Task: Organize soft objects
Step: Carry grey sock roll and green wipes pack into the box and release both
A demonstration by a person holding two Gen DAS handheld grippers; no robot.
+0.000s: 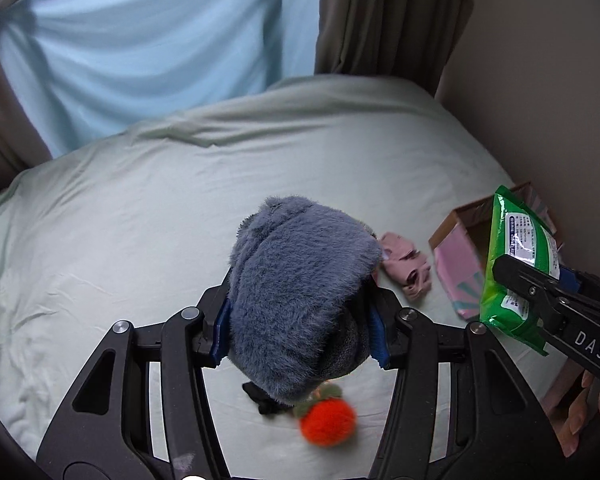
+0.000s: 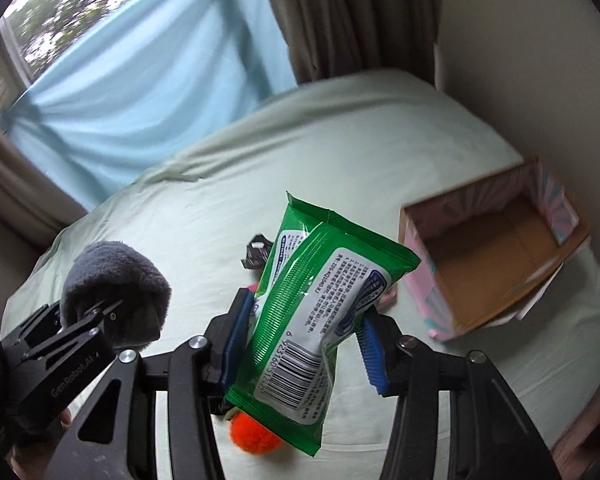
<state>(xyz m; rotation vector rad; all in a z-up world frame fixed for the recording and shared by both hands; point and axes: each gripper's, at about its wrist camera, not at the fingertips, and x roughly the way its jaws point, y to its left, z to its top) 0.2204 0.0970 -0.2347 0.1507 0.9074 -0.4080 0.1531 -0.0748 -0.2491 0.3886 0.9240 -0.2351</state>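
Two soft objects held above the bed, the open box lying to the right.

The grey plush [image 1: 300, 292] was clamped in the left gripper [image 1: 300, 320]; the green wipes pack [image 2: 320, 312], long axis steeply tilted, was pinched in the right gripper [image 2: 300, 340], nearer the box [image 2: 492, 248]. The box's empty interior was shown only by the right wrist view; the pink item [image 1: 406, 266] only by the left.

Hidden and blurred parts over the bed

The grey plush [image 1: 300, 292] covers most of a small black item [image 1: 262, 398]; the orange pompom [image 1: 327, 424] is blurred, half behind the green wipes pack [image 2: 320, 312] in the right view; the pink cloth [image 1: 406, 266] is partly hidden.
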